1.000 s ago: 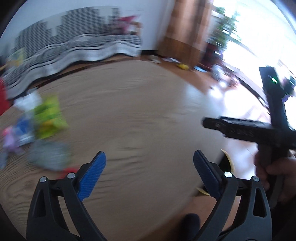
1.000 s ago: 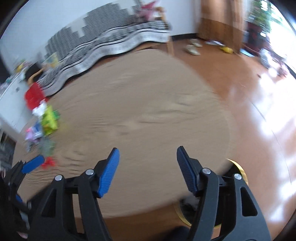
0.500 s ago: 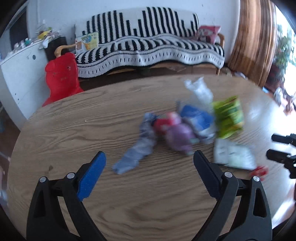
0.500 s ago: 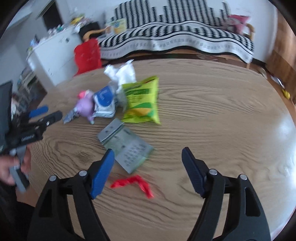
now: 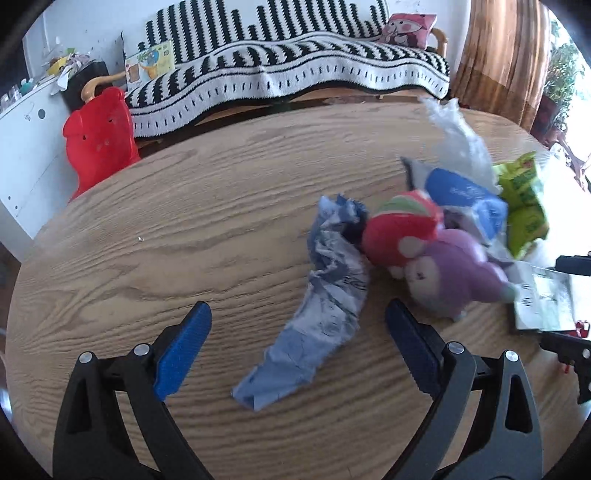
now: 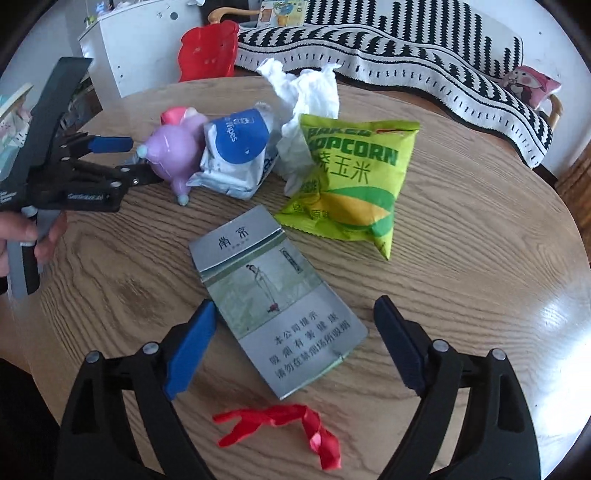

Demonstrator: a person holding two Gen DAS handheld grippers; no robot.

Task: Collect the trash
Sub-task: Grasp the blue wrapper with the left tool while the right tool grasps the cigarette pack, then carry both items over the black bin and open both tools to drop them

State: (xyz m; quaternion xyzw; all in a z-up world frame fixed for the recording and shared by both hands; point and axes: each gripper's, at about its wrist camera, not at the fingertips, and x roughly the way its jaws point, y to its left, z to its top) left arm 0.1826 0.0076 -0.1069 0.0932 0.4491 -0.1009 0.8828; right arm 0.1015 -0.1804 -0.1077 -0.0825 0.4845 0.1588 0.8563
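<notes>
Trash lies on a round wooden table (image 5: pixel 147 236). My left gripper (image 5: pixel 295 354) is open over a crumpled blue wrapper (image 5: pixel 317 314). A red and purple plush toy (image 5: pixel 436 254), a blue wipes pack (image 5: pixel 461 195) and white tissue (image 5: pixel 458 129) lie right of it. My right gripper (image 6: pixel 291 343) is open around a flattened grey cigarette carton (image 6: pixel 273 299). A red twisted wrapper (image 6: pixel 288 424) lies just below it. A green popcorn bag (image 6: pixel 354 177), the wipes pack (image 6: pixel 236 155), tissue (image 6: pixel 306 92) and toy (image 6: pixel 173 147) lie beyond. The left gripper (image 6: pixel 122 158) shows at left there.
A striped sofa (image 5: pixel 295 62) stands behind the table, with a pink cushion (image 5: pixel 406 26). A red plastic chair (image 5: pixel 99 136) and a white cabinet (image 6: pixel 140 40) stand at the far left. Brown curtains (image 5: pixel 498 55) hang at right.
Both grippers swung from the bare side of the table to the trash pile and moved closer. The left now sits over the blue wrapper, the right over the grey carton.
</notes>
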